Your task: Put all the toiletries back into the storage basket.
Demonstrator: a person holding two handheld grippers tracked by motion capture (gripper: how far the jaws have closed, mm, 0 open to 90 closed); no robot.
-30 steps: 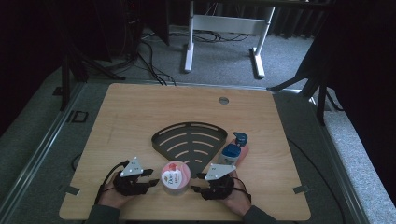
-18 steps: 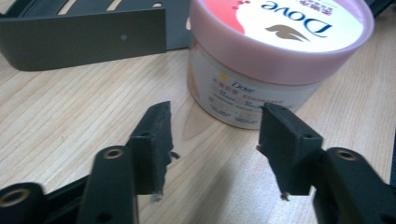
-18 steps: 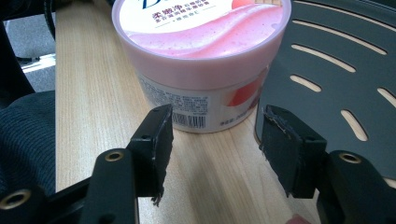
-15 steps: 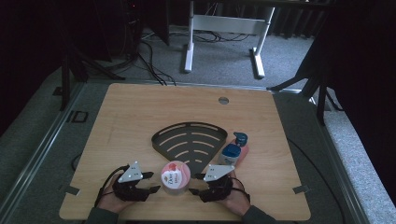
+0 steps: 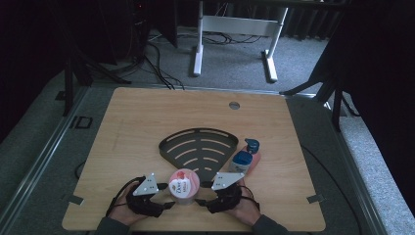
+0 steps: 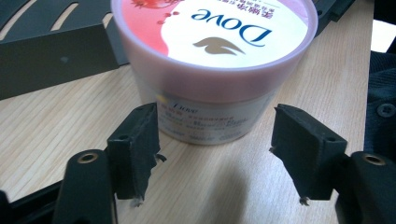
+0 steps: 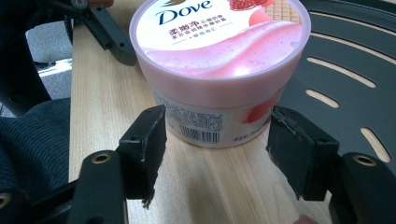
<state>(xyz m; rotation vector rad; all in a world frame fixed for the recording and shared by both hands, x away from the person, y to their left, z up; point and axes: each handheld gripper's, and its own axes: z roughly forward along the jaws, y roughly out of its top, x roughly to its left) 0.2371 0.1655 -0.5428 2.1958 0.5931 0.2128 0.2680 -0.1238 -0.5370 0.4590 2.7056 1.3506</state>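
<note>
- The Dove tub [image 5: 183, 183] is a squat round pot with a pale pink lid printed in white and deeper pink, a red fruit picture at one edge, and a white label with a barcode round its side.
- It stands upright on the wooden table [image 5: 147, 122], near the front edge, between the two hands.
- The left gripper [image 6: 215, 135] has just been opening its jaws; they stand wide, one either side of the tub's base, pads clear of it.
- The right gripper [image 7: 217, 135] faces it from the other side, jaws likewise just opened wide and off the tub.
- Just behind the tub lies a black fan-shaped slotted rack [image 5: 198, 144], its near corner close to the lid.
- A blue-capped bottle [image 5: 244, 159] lies right of the rack.
- The table's far half and left side are bare wood, with plenty of room; the front edge sits close under the wrists.
</note>
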